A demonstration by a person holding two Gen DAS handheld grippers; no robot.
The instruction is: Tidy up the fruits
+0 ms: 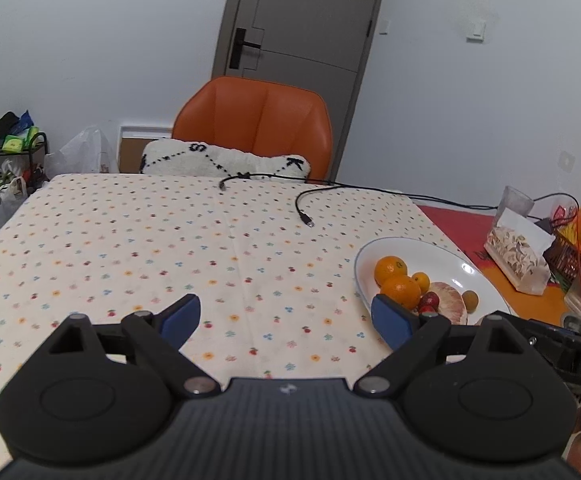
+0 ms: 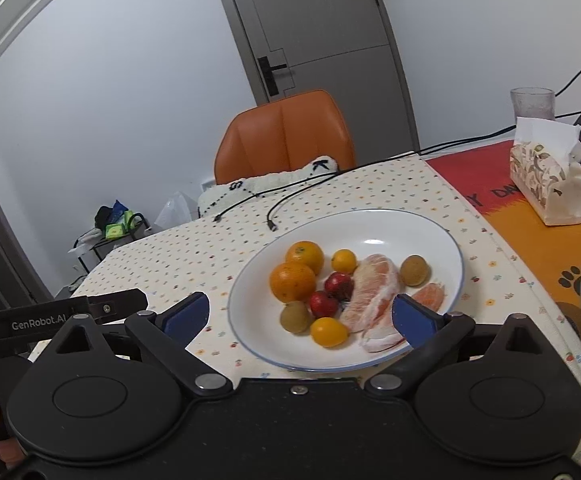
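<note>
Right wrist view: right gripper point(image 2: 300, 314) wide open, empty, above plate point(image 2: 250, 280) of fruit. Left gripper point(image 1: 286, 318) likewise wide open, empty, over tablecloth point(image 1: 130, 240).

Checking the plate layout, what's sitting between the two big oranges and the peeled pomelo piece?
In the right wrist view, two small red fruits lie between the oranges and the pomelo on the white plate.

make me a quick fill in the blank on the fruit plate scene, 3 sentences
1. All the fruit lies on a white ____ with a thin blue rim.
2. Both the left gripper and the right gripper have their jaws ____, holding nothing.
3. The chair behind the table is coloured ____.

Missing words: plate; open; orange
</note>
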